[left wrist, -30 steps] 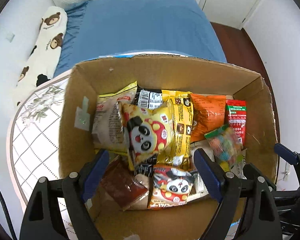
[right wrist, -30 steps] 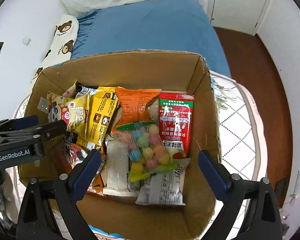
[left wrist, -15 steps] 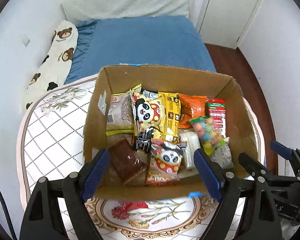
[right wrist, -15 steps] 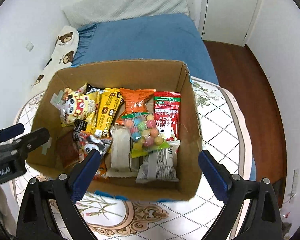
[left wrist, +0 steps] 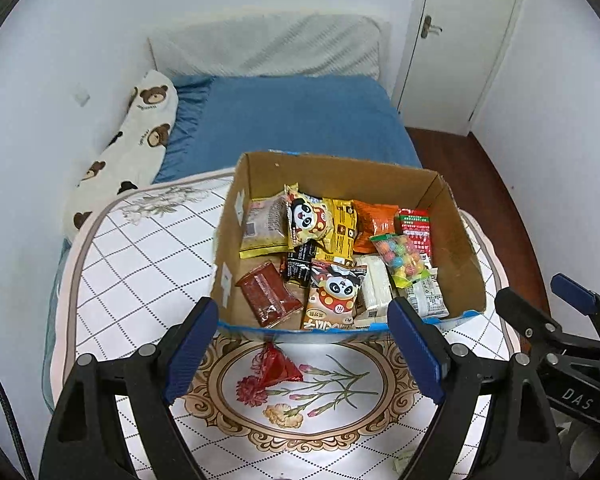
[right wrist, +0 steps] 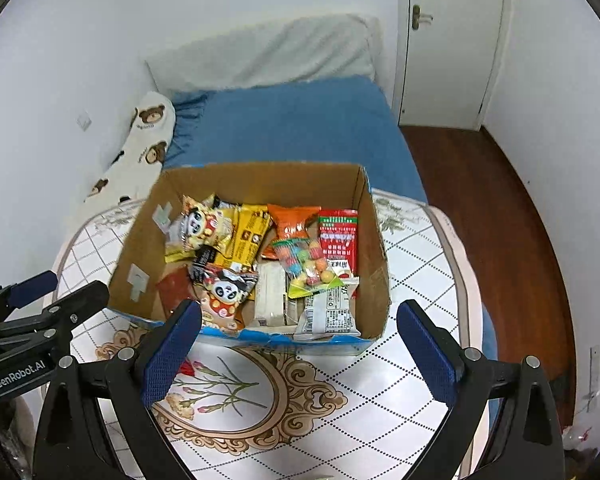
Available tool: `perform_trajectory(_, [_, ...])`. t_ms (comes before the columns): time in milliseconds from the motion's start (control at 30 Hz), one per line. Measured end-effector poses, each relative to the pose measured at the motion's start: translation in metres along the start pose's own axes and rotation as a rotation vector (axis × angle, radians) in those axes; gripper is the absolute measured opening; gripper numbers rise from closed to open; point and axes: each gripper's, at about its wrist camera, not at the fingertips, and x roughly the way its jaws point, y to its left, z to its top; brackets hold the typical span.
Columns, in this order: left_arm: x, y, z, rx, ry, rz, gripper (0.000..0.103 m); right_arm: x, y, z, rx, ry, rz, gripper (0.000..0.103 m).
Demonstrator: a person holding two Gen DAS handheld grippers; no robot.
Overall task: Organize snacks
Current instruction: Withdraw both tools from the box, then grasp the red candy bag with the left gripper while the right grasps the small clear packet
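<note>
Both tools, left tool (left wrist: 300,354) and right tool (right wrist: 298,354), gape empty; snack packets (left wrist: 332,300) just ahead in the box (left wrist: 466,256) look light, crinkly, slippery, so pinch a sealed edge.

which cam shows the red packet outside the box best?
Left wrist. The red packet lies in full view on the table, just in front of the box, between the open left gripper's fingers. In the right wrist view only a red sliver shows beside a finger pad.
</note>
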Motion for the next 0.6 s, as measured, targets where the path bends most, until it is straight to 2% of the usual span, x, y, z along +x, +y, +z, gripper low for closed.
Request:
perform_trajectory(167, [-0.021,0.001,-0.010,0.003,-0.045,0.011,0.087,-0.025,0.004,-0.009,0.009,-0.037,0.014,0.100])
perform_trajectory(300, [-0.028,0.003,-0.024,0.003,-0.046,0.019,0.087,-0.026,0.003,-0.028,0.041,0.002,0.058,0.100])
perform_trajectory(433, [-0.014,0.008,-0.055,0.003,0.020,0.035,0.087,-0.005,-0.008,-0.068,0.102,0.119,0.114,0.100])
perform_trajectory(600, [0.032,0.021,-0.111,-0.013,0.197,0.059,0.087,0.044,-0.032,-0.144,0.197,0.331,0.127,0.100])
